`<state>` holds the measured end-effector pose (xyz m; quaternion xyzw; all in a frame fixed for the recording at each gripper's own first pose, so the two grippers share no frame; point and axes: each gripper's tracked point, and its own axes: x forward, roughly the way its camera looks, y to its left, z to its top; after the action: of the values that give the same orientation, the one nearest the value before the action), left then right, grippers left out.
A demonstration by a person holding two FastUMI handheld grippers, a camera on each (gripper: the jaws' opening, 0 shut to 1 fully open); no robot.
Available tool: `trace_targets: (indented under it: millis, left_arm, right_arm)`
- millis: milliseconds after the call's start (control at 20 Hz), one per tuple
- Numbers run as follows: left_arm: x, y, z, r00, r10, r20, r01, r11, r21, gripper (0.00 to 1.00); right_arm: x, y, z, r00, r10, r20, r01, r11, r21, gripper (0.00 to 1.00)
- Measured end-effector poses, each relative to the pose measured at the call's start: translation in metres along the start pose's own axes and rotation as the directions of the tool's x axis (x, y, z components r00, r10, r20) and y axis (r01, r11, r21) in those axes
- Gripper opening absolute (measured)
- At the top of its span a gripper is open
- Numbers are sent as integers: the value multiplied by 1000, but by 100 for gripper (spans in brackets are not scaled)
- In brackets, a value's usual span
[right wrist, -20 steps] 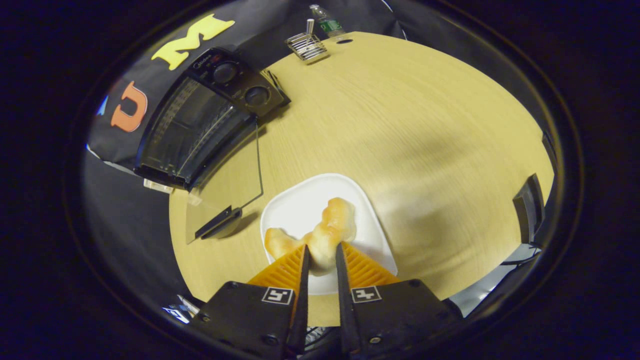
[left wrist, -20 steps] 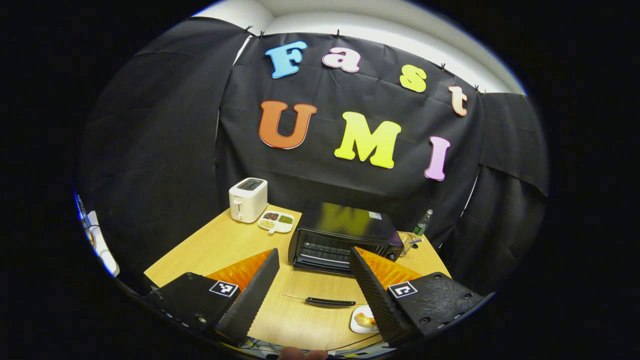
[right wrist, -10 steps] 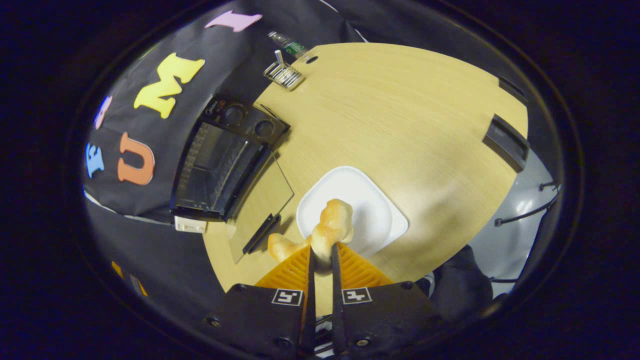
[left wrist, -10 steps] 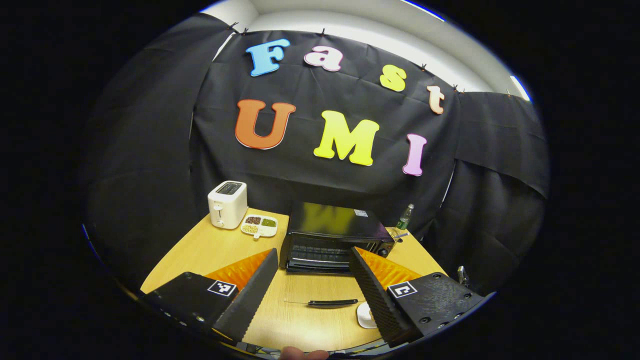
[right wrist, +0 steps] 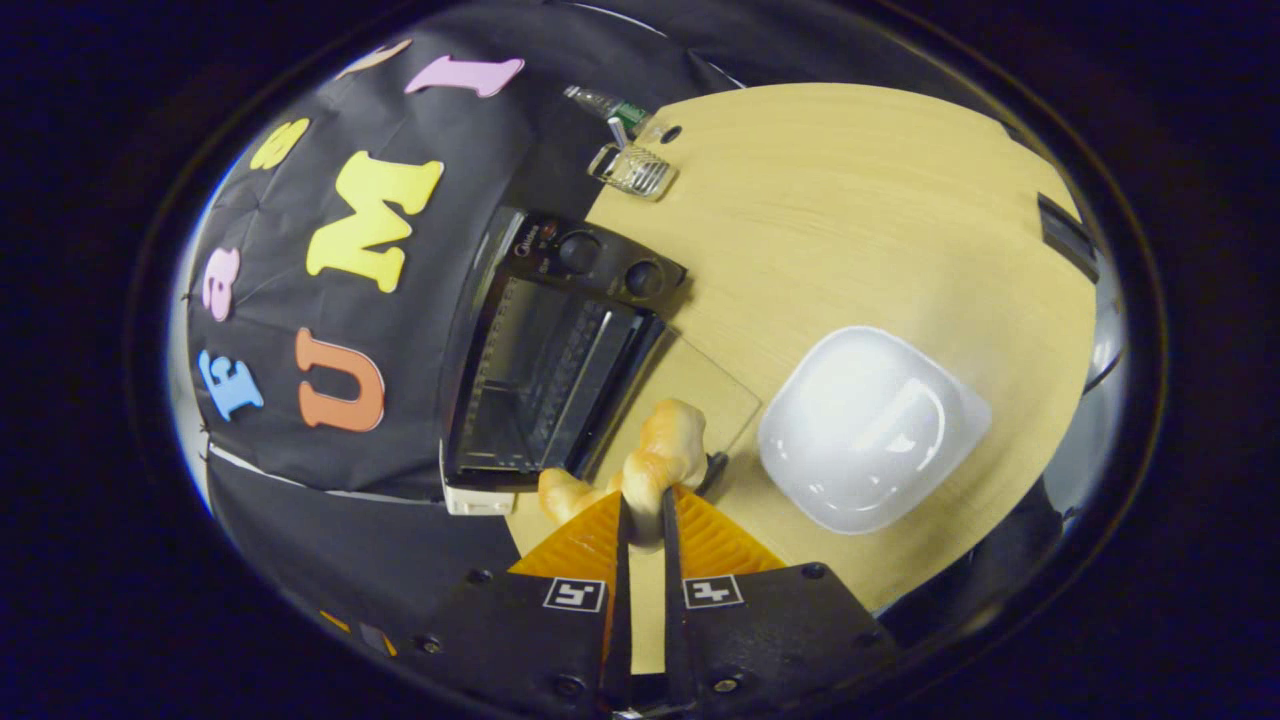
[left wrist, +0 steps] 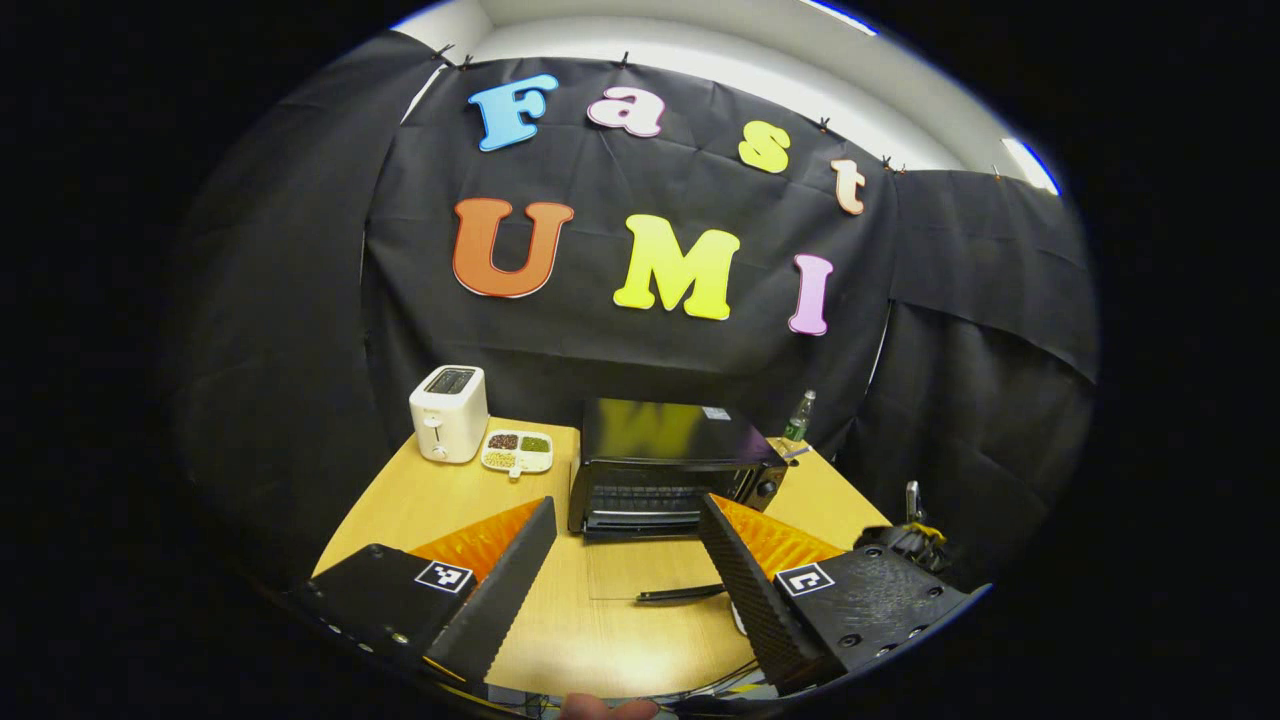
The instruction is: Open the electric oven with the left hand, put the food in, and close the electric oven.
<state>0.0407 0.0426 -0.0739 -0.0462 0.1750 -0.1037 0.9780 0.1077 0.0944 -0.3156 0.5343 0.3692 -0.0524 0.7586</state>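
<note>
Oven (left wrist: 665, 460) sits mid-bench (left wrist: 430, 500), door (left wrist: 650, 570) folded down flat in front of it, handle (left wrist: 682, 594) at the door's near edge.

Left gripper (left wrist: 627, 575) is spread wide, nothing between the fingers, hanging short of the oven over the near bench; the oven mouth and door show between its fingers.

Right gripper (right wrist: 643, 510) is clamped on the food (right wrist: 655, 465), a pale golden knobbly pastry. Both fingers press its near end; the far end sticks out ahead of the tips. In the right gripper view the food hangs over the open door (right wrist: 690, 400), just short of the oven (right wrist: 560, 350) cavity, rack visible inside.

Plate (right wrist: 870, 430), white, lies on the bench (right wrist: 850, 230) beside the door, on the knob side of the oven, bare.

Behind the oven on that same side: small wire rack (right wrist: 630, 168) and bottle (right wrist: 605, 100). On the oven's other side: toaster (left wrist: 448, 412) and a divided dish (left wrist: 517, 450) of grains next to it.
</note>
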Motion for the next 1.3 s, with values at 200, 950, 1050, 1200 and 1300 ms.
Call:
trace_targets:
  millis: [200, 950, 1050, 1200, 1300]
  left_arm:
    - [-7, 24, -3, 999, 46, -24, -45, 998, 32, 95]
    - [-11, 73, -17, 979, 169, -114, -166, 986, 32, 95]
    - [-10, 74, -16, 978, 169, -119, -167, 986, 31, 95]
    - [-10, 76, -17, 977, 169, -128, -167, 985, 32, 95]
    - [-10, 76, -16, 978, 167, -126, -164, 986, 30, 95]
  right_arm:
    - [48, 30, 3, 999, 46, 10, -46, 998, 41, 15]
    - [169, 92, 49, 984, 115, 134, -133, 982, 137, 12]
    - [176, 95, 49, 980, 133, 145, -154, 978, 143, 15]
    - [185, 92, 47, 980, 137, 143, -164, 966, 202, 17]
    - [189, 89, 46, 983, 124, 136, -151, 964, 217, 24]
